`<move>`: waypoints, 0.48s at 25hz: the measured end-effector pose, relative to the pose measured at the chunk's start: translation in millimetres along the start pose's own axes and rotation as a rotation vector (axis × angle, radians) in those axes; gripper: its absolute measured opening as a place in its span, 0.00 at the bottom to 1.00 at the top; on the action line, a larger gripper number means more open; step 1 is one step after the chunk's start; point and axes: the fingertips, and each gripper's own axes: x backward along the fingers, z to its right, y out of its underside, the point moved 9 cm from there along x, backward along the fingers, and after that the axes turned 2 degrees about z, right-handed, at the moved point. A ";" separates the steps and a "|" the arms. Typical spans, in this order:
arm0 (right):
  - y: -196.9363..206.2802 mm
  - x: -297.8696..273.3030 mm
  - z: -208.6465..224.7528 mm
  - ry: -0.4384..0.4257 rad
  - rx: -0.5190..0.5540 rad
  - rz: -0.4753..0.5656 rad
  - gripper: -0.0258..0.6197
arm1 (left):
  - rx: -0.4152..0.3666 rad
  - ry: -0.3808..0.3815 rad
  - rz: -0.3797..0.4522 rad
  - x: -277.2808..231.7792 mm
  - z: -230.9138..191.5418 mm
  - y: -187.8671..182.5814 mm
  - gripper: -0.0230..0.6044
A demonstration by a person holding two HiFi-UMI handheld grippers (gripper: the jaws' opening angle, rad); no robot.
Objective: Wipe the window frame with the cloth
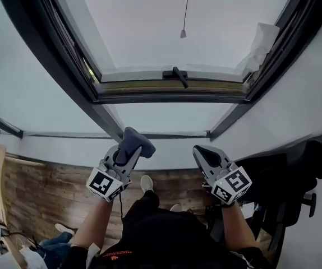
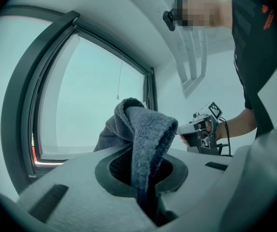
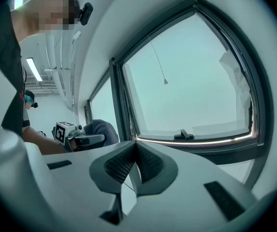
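Note:
A grey cloth (image 1: pixel 134 144) (image 2: pixel 145 144) sticks up out of my left gripper (image 1: pixel 128 151) (image 2: pixel 145 178), whose jaws are shut on it. It is held below the dark window frame (image 1: pixel 172 96) (image 2: pixel 18 129) (image 3: pixel 254 149), apart from it, near the mullion's lower end (image 1: pixel 111 126). My right gripper (image 1: pixel 206 154) (image 3: pixel 132 170) is shut with nothing between its jaws, level with the left one and to its right. Each gripper shows in the other's view: the right gripper (image 2: pixel 201 129), the left gripper with the cloth (image 3: pixel 88 134).
A black window handle (image 1: pixel 178 75) (image 3: pixel 183 135) sits on the lower sash. A blind cord with a weight (image 1: pixel 183 33) hangs before the glass. White crumpled material (image 1: pixel 259 46) is wedged at the frame's right. Wooden floor (image 1: pixel 49 189) and my feet lie below; dark furniture (image 1: pixel 295 178) stands to the right.

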 end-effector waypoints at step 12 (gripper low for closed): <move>-11.4 -91.1 7.8 0.042 0.007 -0.025 0.04 | 0.044 0.043 0.021 -24.6 -93.2 1.6 0.11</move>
